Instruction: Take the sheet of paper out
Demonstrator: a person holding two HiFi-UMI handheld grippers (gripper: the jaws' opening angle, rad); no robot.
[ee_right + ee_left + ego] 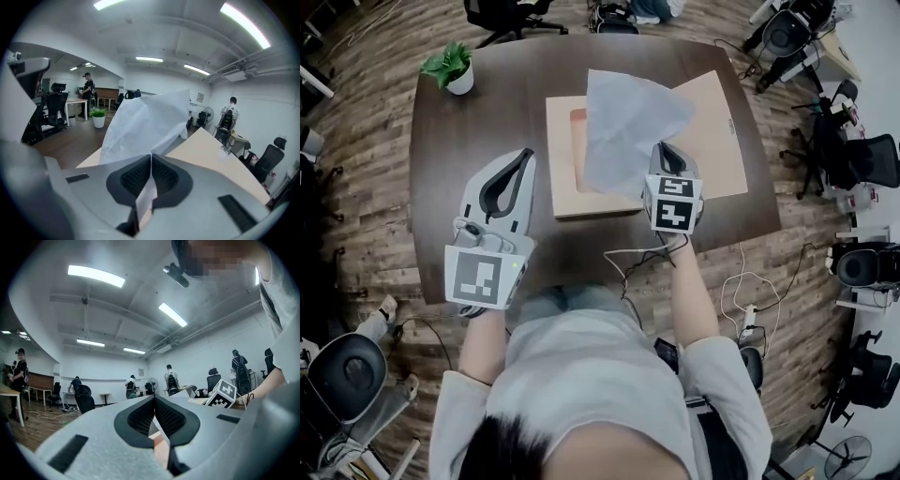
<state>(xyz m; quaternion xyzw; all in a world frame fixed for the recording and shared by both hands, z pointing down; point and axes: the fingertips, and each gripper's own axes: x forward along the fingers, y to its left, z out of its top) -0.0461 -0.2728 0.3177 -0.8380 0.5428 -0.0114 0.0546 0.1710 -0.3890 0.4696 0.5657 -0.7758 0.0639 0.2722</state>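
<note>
Over the box (722,141), right hand-held gripper (667,150) nose-down, paper (623,122) in its jaws

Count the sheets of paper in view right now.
1: the white sheet, pinched in the right gripper, is raised over the flat box on the table. More may lie hidden beneath it.

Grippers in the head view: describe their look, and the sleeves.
Both the left gripper and right gripper are light grey shells with black-lined fingers, each carrying a black-and-white marker cube. Thin cables trail below. Sleeves are short, pale grey.
</note>
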